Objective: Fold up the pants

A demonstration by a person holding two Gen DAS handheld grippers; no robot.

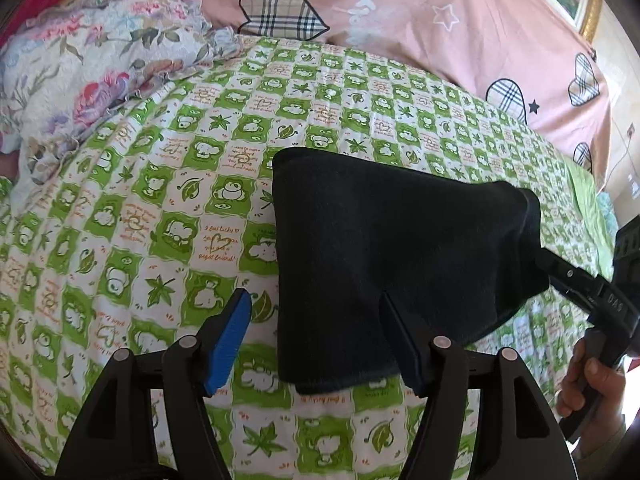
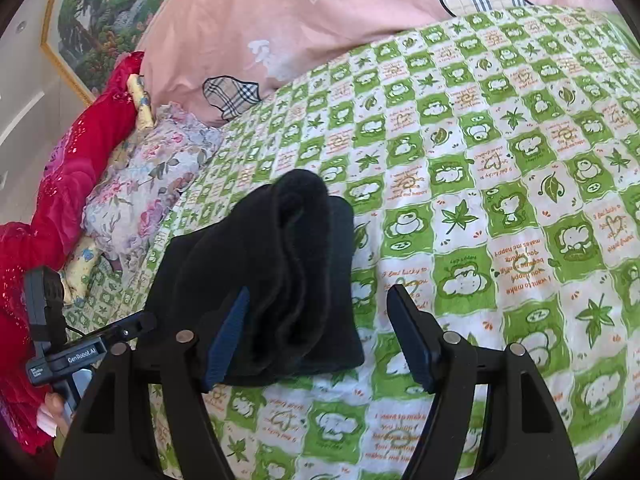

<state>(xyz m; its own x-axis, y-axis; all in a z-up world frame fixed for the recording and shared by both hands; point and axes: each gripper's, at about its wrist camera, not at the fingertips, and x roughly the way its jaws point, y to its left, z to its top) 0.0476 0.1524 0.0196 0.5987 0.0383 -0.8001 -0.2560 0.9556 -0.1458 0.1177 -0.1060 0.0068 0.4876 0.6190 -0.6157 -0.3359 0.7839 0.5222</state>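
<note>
The black pants (image 1: 400, 248) lie folded into a thick bundle on the green checked bedsheet (image 1: 160, 208). In the left wrist view my left gripper (image 1: 316, 340) is open, and the bundle's near left corner lies between its blue-padded fingers without being pinched. The right tool's black body (image 1: 608, 300) sits at the bundle's right end, held by a hand (image 1: 588, 384). In the right wrist view my right gripper (image 2: 320, 336) is open over the pants' (image 2: 272, 272) near right corner. The layered folds show at that end.
A pink quilt (image 1: 400, 12) with plaid hearts is heaped along the far side. A crumpled floral cloth (image 1: 88, 72) and a red blanket (image 2: 72, 184) lie to the left. The left tool's body (image 2: 68, 356) shows at the left edge. A framed picture (image 2: 104, 20) hangs behind.
</note>
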